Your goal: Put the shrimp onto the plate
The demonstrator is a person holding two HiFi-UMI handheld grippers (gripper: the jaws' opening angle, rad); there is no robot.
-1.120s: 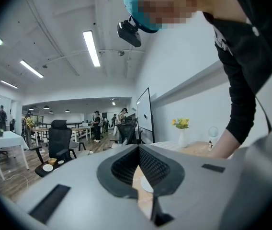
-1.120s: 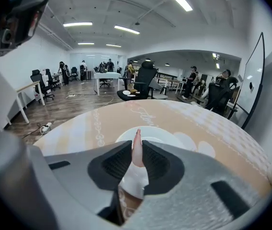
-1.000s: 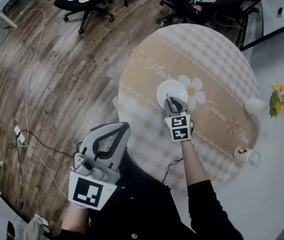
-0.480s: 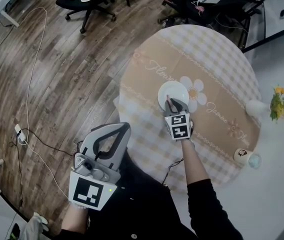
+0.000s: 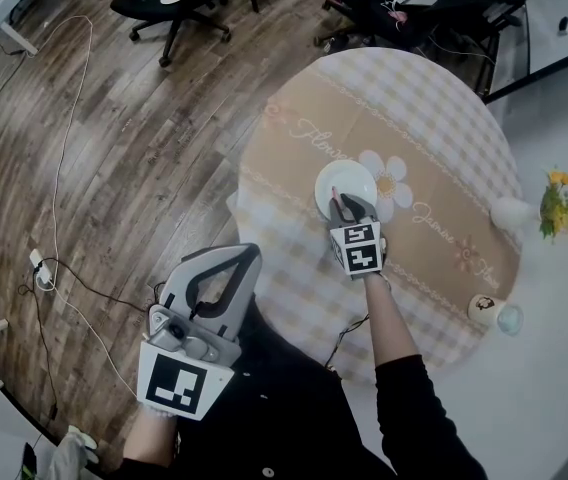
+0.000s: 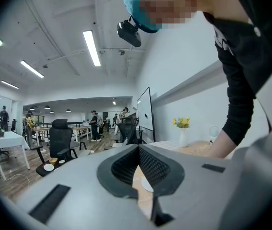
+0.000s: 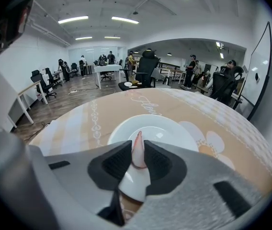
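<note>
Pinching shrimp (image 7: 138, 150) in right tool (image 7: 137, 153) over plate (image 7: 176, 134), likely for a centred drop, with left tool (image 6: 139, 152) closed, empty, parked clear off desk (image 5: 444, 118).

A round table (image 5: 444, 118) with a checked beige cloth (image 5: 404, 88) fills the centre right. At its right edge are a white vase (image 5: 511, 211) of yellow flowers (image 5: 556, 200) and, lower, a mug (image 5: 482, 305). Upper left, a black chair (image 5: 169, 3) stands on wood floor (image 5: 144, 148) with trailing cables (image 5: 59, 168).
</note>
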